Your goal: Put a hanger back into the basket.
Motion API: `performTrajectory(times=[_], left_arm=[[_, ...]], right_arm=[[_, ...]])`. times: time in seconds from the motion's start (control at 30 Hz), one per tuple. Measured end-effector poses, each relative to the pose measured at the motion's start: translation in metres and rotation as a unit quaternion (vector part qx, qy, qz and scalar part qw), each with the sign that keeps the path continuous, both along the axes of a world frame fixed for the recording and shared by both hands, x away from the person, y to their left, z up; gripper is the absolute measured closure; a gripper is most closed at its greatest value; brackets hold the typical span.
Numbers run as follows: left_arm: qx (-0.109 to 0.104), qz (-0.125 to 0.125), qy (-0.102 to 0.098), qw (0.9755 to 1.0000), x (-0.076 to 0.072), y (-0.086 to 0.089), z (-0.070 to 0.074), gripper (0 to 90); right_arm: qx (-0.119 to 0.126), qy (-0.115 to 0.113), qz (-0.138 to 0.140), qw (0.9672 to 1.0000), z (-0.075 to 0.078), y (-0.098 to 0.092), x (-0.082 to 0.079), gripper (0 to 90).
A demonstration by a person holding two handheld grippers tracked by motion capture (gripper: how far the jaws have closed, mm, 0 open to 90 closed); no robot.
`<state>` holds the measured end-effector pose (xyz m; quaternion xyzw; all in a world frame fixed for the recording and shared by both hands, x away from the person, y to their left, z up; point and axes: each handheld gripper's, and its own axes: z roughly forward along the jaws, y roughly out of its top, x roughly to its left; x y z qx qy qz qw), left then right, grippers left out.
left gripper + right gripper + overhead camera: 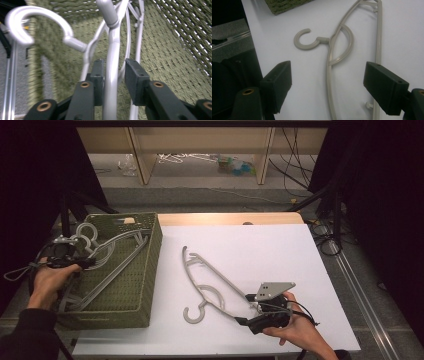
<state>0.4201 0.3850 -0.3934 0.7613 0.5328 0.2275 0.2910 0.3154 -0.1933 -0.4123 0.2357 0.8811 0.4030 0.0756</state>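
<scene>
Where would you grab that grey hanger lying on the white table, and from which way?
Probably at the long straight bar of the hanger, near the end by the right hand-held gripper. It lies flat on the table, so coming from above with the open jaws astride the thin bar looks easiest. The hook is curved and would likely slip or swivel.

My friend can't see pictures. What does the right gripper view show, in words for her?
A beige plastic hanger lies flat on a white table, its hook curling to the left. The right tool hovers over it with its two black jaws wide open, one on each side of the hanger. A corner of a green woven basket peeks in at the top.
</scene>
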Motion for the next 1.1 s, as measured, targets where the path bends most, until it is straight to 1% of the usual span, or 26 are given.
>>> performTrajectory(times=[0.03,0.07,0.1,0.13,0.17,0.2,0.23,0.3,0.4,0.43,0.47,0.5,0.53,0.57,0.6,0.63,0.67,0.7,0.73,0.77,0.8,0.87,0.93,0.97,1.03,1.1], left_arm=[[-0.003,-0.018,-0.009,0.9998,0.001,0.002,-0.003,74.5],[0.023,-0.028,-0.004,0.9993,0.002,0.005,-0.003,79.0],[0.023,-0.028,-0.004,0.9993,0.002,0.005,-0.003,79.9],[0.02,-0.009,0.0,0.9998,0.0,0.005,-0.005,79.9],[0.015,-0.018,0.004,0.9997,0.001,0.008,-0.008,81.8],[0.005,-0.006,0.006,0.9999,0.001,0.008,-0.01,83.1],[0.018,-0.021,0.006,0.9996,0.002,0.011,-0.011,83.5],[0.016,-0.022,0.004,0.9996,0.002,0.012,-0.013,83.2],[0.015,-0.015,0.002,0.9998,-0.001,0.011,-0.009,80.6],[0.009,-0.015,-0.007,0.9998,-0.001,0.01,-0.009,78.9],[-0.001,-0.004,-0.009,1.0,-0.005,0.008,-0.005,77.4],[-0.001,-0.004,-0.009,1.0,-0.005,0.008,-0.005,75.7],[-0.015,-0.001,-0.02,0.9997,-0.006,0.005,-0.003,75.7],[-0.021,0.005,-0.024,0.9995,-0.013,0.003,0.003,69.8],[-0.027,0.004,-0.032,0.9991,-0.017,0.001,0.006,67.4],[-0.037,0.004,-0.045,0.9983,-0.02,-0.001,0.009,64.2],[-0.037,0.004,-0.045,0.9983,-0.02,-0.001,0.009,60.6],[-0.052,0.027,-0.053,0.9969,-0.026,-0.006,0.013,60.6],[-0.068,0.03,-0.073,0.9946,-0.033,-0.011,0.018,53.2],[-0.068,0.03,-0.073,0.9946,-0.033,-0.011,0.018,51.4],[-0.074,0.032,-0.081,0.9934,-0.038,-0.014,0.021,51.4],[-0.088,0.024,-0.101,0.9907,-0.048,-0.024,0.027,46.3],[-0.096,0.013,-0.108,0.9895,-0.055,-0.032,0.029,40.4],[-0.1,0.008,-0.11,0.9888,-0.057,-0.036,0.029,40.4],[-0.122,-0.004,-0.119,0.9853,-0.063,-0.045,0.031,37.1],[-0.129,-0.014,-0.127,0.9834,-0.068,-0.055,0.031,35.2]], right_arm=[[-0.001,0.001,0.001,1.0,0.0,0.0,0.0,23.8],[-0.002,0.002,0.002,1.0,0.0,0.0,0.0,23.9],[-0.001,0.002,0.002,1.0,0.0,0.001,0.0,23.9],[-0.001,0.002,0.002,1.0,0.0,0.001,0.0,23.9],[-0.002,0.002,0.002,1.0,0.0,0.001,0.0,23.9],[-0.001,0.001,0.0,1.0,0.0,0.001,-0.001,23.9],[-0.001,0.001,0.0,1.0,0.0,0.001,-0.001,23.9],[-0.001,0.002,0.002,1.0,0.0,0.001,0.0,23.9],[-0.002,0.002,0.001,1.0,-0.001,0.0,0.001,23.9],[-0.002,0.001,0.0,1.0,-0.001,0.0,0.001,23.9],[-0.002,0.002,0.001,1.0,-0.001,0.0,0.001,23.9],[-0.002,0.002,0.001,1.0,-0.001,0.0,0.001,23.9],[-0.002,0.002,0.001,1.0,-0.001,0.0,0.001,23.9],[-0.001,0.0,0.001,1.0,-0.001,0.0,0.001,23.9],[-0.001,0.0,-0.001,1.0,-0.001,0.0,0.0,23.9],[-0.001,0.002,-0.001,1.0,-0.001,0.0,0.0,23.9],[-0.001,0.002,-0.001,1.0,-0.001,0.0,0.0,23.9],[-0.001,0.002,-0.001,1.0,-0.001,0.0,0.0,23.9],[-0.001,0.002,-0.003,1.0,-0.002,0.0,0.0,23.9],[-0.001,0.002,-0.003,1.0,-0.002,0.0,0.0,23.9],[-0.002,0.003,-0.003,1.0,-0.002,0.001,0.0,23.9],[-0.002,0.001,-0.002,1.0,-0.002,0.001,0.001,23.9],[-0.002,0.001,-0.005,1.0,-0.002,0.001,0.001,23.9],[-0.002,0.001,-0.005,1.0,-0.002,0.001,0.001,23.9],[-0.001,0.001,-0.003,1.0,-0.003,0.001,0.001,23.9],[-0.001,0.0,-0.004,1.0,-0.003,0.001,0.001,23.8]])
